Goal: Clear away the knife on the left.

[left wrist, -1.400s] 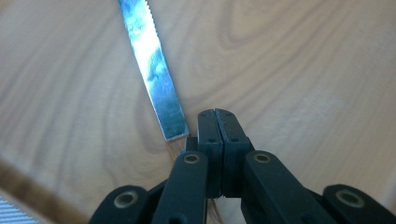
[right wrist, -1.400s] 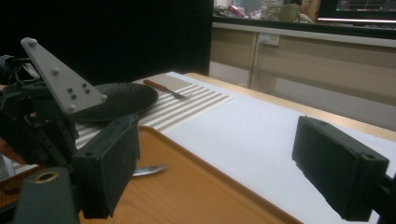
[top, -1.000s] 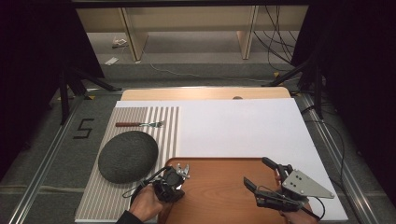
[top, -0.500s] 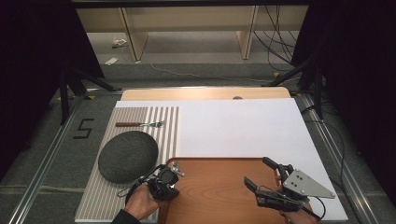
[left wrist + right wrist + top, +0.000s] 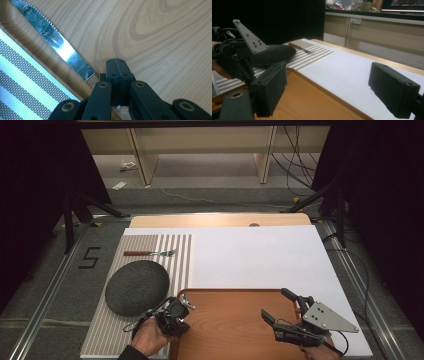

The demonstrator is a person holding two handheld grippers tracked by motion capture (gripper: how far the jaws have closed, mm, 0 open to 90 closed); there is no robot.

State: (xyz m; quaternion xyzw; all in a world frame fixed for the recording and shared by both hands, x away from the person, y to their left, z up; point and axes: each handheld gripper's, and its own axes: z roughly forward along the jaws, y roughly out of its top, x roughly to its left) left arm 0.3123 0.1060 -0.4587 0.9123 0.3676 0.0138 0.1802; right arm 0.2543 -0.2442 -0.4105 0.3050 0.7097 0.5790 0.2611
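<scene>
Jaws of the left gripper (image 5: pixel 117 65) are pressed flat together with nothing visibly between them, hovering low over the wooden tray (image 5: pixel 160 35) near its left rim. Just beside them a serrated table knife (image 5: pixel 53 41) lies along that rim, blade on the wood. Beyond the rim lies the striped placemat (image 5: pixel 22 82).

From above, the left gripper (image 5: pixel 176 312) sits at the tray's (image 5: pixel 230 330) near-left corner, next to a dark grey dome-shaped plate (image 5: pixel 137 286) on the placemat (image 5: pixel 150 251). A fork (image 5: pixel 150 253) with a wooden handle lies farther back on the stripes.

The right gripper (image 5: pixel 285 312), jaws spread wide and empty, rests over the tray's right side. A white sheet (image 5: pixel 260 255) covers the desk (image 5: pixel 220 220) behind.
</scene>
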